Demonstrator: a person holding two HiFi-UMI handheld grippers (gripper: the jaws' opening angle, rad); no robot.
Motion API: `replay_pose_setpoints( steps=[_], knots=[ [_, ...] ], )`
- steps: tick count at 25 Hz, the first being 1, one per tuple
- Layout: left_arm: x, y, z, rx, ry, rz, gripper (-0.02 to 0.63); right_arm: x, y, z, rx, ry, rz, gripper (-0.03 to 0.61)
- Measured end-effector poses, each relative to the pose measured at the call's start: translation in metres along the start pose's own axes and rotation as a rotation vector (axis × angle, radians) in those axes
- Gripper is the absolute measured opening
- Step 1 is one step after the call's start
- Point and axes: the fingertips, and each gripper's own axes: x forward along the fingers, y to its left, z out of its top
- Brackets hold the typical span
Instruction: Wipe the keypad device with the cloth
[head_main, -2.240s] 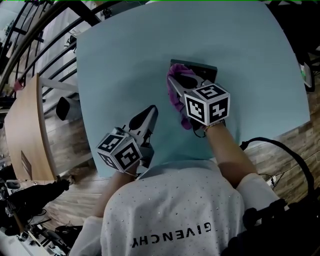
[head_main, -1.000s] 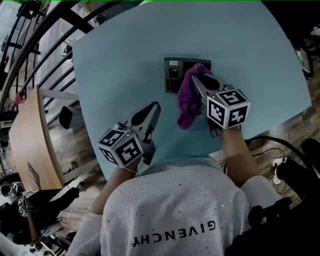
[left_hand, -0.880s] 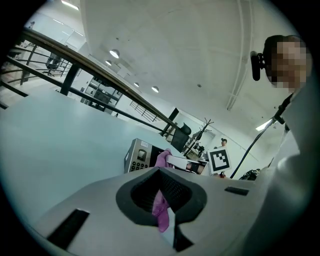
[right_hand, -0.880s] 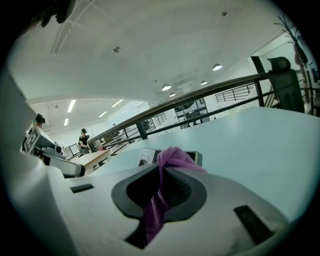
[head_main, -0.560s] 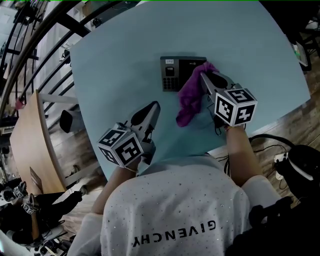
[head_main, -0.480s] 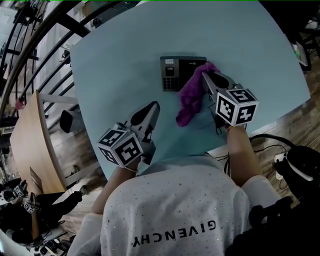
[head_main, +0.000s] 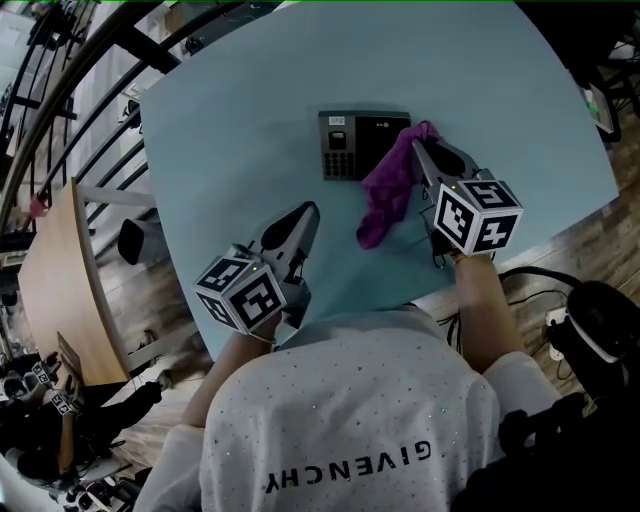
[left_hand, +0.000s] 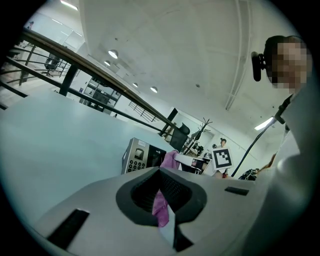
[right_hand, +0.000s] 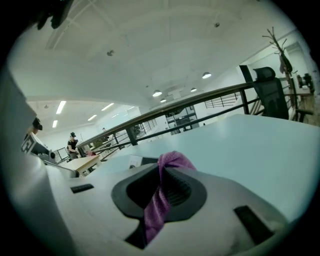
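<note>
Left gripper (head_main: 303, 215): jaws together, holding nothing, over the near part of the table (head_main: 220, 110). Right gripper (head_main: 422, 148): clamped on the purple cloth (head_main: 385, 195), which hangs down. Beyond, the keypad device (head_main: 350, 145) lies flat, its right edge beside the cloth's top.

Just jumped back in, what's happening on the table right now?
A person is working with two handheld grippers at a light blue table. The right gripper is shut on a purple cloth, holding it at the right edge of the keypad device, with the rest of the cloth trailing toward the person. The left gripper is shut and empty, apart from the device.
</note>
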Motion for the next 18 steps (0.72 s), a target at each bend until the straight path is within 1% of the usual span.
replay_pose_setpoints(
  steps=[2, 4, 7, 11, 18],
  knots=[
    [-0.002, 0.001, 0.0, -0.003, -0.003, 0.006, 0.008, 0.006, 0.026, 0.006, -0.01, -0.015, 0.081, 0.025],
    [-0.005, 0.002, 0.0, -0.005, -0.007, 0.014, 0.008, 0.018, 0.048, 0.002, -0.021, 0.011, 0.141, 0.026],
    [-0.012, 0.007, -0.002, -0.006, -0.015, 0.037, 0.008, 0.036, 0.071, -0.011, -0.059, 0.065, 0.176, 0.026],
    [-0.021, 0.017, -0.003, -0.032, -0.035, 0.075, 0.008, 0.056, 0.093, -0.023, -0.081, 0.114, 0.208, 0.026],
    [-0.037, 0.024, -0.006, -0.048, -0.045, 0.113, 0.008, 0.08, 0.126, -0.031, -0.102, 0.148, 0.278, 0.026]
  ],
)
